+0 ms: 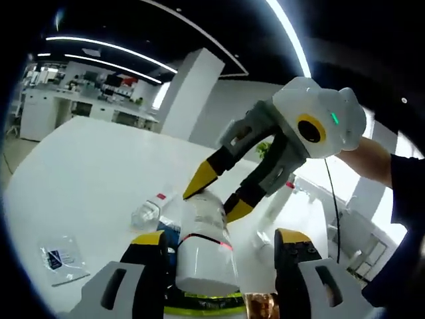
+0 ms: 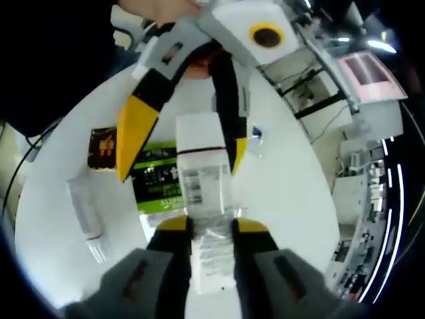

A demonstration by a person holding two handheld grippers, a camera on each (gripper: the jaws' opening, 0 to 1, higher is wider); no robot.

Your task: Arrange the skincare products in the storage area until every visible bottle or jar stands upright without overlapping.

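A white bottle (image 1: pixel 206 256) with a thin red ring hangs in the air above the white table (image 1: pixel 86 173). My right gripper (image 2: pixel 212 227) is shut on its labelled end (image 2: pixel 209 252). In the left gripper view that gripper (image 1: pixel 219 196) reaches in from the upper right and pinches the bottle's far end. My left gripper (image 1: pixel 220 238) stands open around the bottle's other end, with a gap on each side. In the right gripper view its yellow fingertips (image 2: pixel 136 126) straddle the white end (image 2: pixel 199 139).
Below the bottle lie a green packet (image 2: pixel 156 176), a dark brown packet (image 2: pixel 103 147) and a clear tube (image 2: pixel 86 207). A clear bottle (image 1: pixel 147 212) lies on its side, with a flat sachet (image 1: pixel 61 259) near the table edge. A person's arm (image 1: pixel 375 159) holds the right gripper.
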